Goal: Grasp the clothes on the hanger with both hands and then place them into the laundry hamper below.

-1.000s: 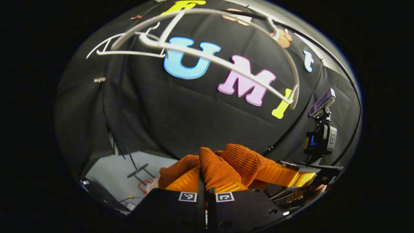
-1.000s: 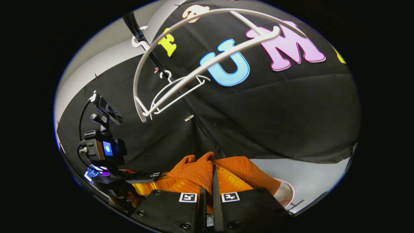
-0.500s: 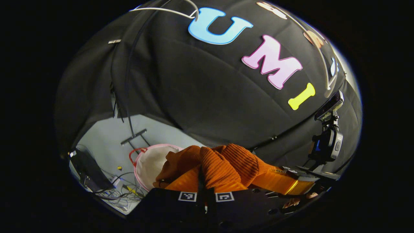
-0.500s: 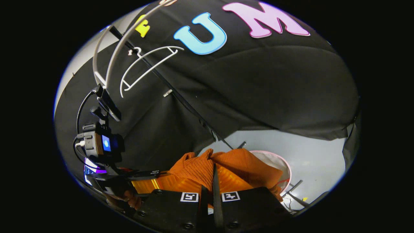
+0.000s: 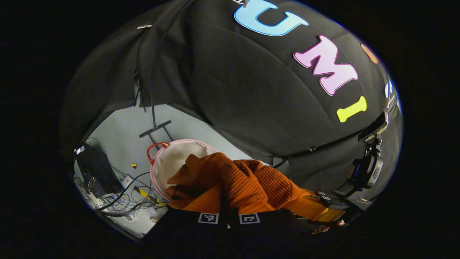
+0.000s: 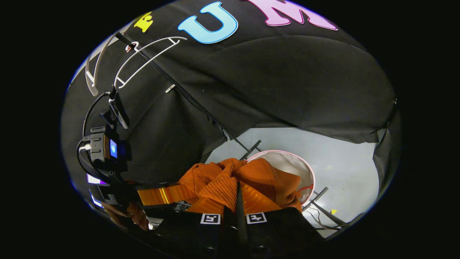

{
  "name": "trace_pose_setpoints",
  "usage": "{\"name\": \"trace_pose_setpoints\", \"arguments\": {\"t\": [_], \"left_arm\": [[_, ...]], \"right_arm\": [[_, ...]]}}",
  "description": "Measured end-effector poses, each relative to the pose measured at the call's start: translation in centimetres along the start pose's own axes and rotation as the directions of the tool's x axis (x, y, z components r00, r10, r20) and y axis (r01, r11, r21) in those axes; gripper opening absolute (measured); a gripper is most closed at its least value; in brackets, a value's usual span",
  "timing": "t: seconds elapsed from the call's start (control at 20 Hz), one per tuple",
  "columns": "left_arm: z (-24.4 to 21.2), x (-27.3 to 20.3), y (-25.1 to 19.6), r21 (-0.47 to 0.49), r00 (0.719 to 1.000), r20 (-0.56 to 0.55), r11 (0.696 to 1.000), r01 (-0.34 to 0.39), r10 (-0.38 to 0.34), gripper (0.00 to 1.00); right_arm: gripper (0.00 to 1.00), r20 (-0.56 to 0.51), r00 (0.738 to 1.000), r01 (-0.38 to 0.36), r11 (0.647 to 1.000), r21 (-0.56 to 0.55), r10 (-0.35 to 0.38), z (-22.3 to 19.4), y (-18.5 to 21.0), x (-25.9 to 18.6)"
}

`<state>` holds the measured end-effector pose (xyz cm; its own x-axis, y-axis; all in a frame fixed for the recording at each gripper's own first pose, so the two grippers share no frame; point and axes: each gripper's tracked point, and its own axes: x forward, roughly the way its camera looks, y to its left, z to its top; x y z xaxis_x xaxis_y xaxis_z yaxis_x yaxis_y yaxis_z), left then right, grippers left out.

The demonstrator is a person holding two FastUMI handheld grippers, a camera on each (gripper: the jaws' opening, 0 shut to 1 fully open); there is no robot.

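Orange ribbed sweater (image 5: 248,180), soft and floppy, is bunched above the laundry hamper (image 5: 169,158); left gripper (image 5: 229,207) and right gripper (image 6: 235,205) each clamp a fold, good holds near its edges.

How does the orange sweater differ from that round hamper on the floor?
The orange sweater is ribbed, bunched and pinched up in the air by the left gripper and the right gripper; the hamper stands on the floor below, untouched. The sweater is dark orange; the hamper is pale with a pink rim. Both look soft.
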<state>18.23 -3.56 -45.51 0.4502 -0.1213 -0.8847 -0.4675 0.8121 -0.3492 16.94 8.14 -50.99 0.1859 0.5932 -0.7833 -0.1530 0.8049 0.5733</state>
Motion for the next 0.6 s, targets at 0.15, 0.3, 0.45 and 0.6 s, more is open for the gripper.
{"name": "trace_pose_setpoints", "arguments": {"t": [0.15,0.3,0.45,0.6], "left_arm": [[-0.2,0.2,0.1,-0.004,1.000,-0.012,1.000,-0.006,0.006,0.07],[-0.2,0.3,0.2,-0.008,1.000,-0.022,1.000,-0.011,0.010,0.07],[-0.6,0.6,0.3,-0.025,0.999,-0.038,1.000,-0.012,0.011,0.07],[-0.8,0.9,0.7,-0.038,0.999,-0.049,0.999,-0.012,0.010,0.07]], "right_arm": [[0.11,-0.010,1.000,0.011,1.000,0.005,-0.011,0.0,-0.6,0.3],[0.11,-0.016,1.000,0.022,1.000,0.010,-0.021,0.2,-1.1,0.3],[0.11,-0.027,0.999,0.030,0.999,0.015,-0.030,0.0,-1.5,0.5],[0.18,-0.036,0.999,0.040,0.999,0.019,-0.039,0.0,-1.8,0.9]]}}
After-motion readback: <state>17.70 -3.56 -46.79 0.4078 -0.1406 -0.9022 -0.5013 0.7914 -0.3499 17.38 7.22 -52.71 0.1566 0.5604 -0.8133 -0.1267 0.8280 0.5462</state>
